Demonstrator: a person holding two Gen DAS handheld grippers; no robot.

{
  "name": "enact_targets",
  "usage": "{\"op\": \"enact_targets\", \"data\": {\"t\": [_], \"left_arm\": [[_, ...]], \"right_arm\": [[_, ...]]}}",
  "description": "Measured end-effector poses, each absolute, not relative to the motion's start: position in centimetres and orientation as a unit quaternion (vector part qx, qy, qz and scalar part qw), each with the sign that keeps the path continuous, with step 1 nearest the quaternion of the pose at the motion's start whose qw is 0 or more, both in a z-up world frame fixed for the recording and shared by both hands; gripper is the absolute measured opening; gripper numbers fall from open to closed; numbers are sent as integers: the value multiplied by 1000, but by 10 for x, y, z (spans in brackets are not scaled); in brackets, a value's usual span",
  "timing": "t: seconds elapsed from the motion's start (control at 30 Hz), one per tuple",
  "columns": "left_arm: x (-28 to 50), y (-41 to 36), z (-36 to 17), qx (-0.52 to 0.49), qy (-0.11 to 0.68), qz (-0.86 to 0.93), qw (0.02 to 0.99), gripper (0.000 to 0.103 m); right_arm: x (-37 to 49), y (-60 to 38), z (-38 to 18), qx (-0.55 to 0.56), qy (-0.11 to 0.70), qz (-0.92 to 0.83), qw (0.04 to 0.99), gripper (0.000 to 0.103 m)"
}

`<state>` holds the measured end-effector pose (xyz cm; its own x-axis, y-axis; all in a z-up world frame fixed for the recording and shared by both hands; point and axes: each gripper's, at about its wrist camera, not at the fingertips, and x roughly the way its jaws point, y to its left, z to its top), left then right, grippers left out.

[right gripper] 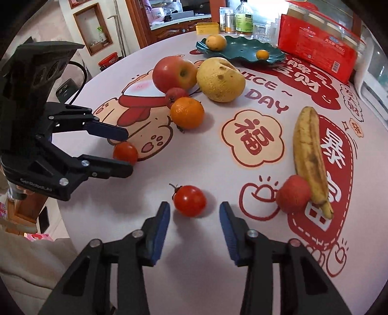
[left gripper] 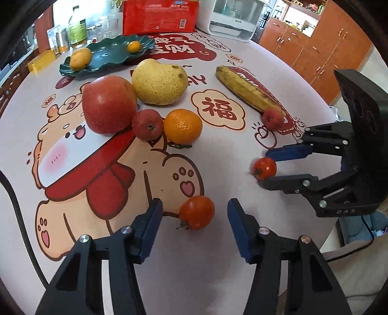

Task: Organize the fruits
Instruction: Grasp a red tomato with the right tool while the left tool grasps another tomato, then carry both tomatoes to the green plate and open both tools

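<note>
My left gripper (left gripper: 195,206) stands open around a cherry tomato (left gripper: 197,212) on the tablecloth, with a gap on each side. My right gripper (right gripper: 195,206) is open around a second cherry tomato (right gripper: 189,200), and its pads are close to the fruit but clear of it. Further back lie an apple (left gripper: 108,104), a pear (left gripper: 158,82), an orange (left gripper: 182,126), a banana (left gripper: 247,89) and two small red fruits (left gripper: 147,124) (left gripper: 272,118). A green plate (left gripper: 109,54) at the far side holds a mango (left gripper: 80,58) and a small orange (left gripper: 134,46).
Behind the plate stand bottles (left gripper: 77,26), a red packet (left gripper: 160,17), a yellow box (left gripper: 41,63) and a white appliance (left gripper: 232,19). The round table's edge curves close on the near side. A black cable (left gripper: 19,218) runs along the left.
</note>
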<state>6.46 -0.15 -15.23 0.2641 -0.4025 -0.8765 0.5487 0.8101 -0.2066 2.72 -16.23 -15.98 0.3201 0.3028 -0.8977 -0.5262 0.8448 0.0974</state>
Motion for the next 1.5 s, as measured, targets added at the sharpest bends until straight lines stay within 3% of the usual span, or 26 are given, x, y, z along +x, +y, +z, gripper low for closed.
{"op": "enact_targets", "data": {"t": [0.07,0.17,0.53,0.63,1.1,1.27,1.5], "left_arm": [[66,0,-155,71,528,-302,790,45],[70,0,-156,69,527,-305,790,42],[63,-9,-157,95,530,-322,778,37],[61,-10,-157,106,528,-313,782,27],[64,-16,-149,92,561,-251,783,26],[79,-9,-115,77,545,-221,805,26],[127,10,-29,73,485,-178,853,26]], "right_arm": [[29,-160,-162,-110,521,264,804,33],[31,-158,-163,-113,517,270,804,28],[35,-160,-163,-105,524,266,803,27],[34,-161,-163,-108,524,263,803,27],[37,-156,-146,-126,520,232,812,26],[48,-154,-121,-119,506,223,825,26],[86,-149,-53,-91,460,208,858,26]]}}
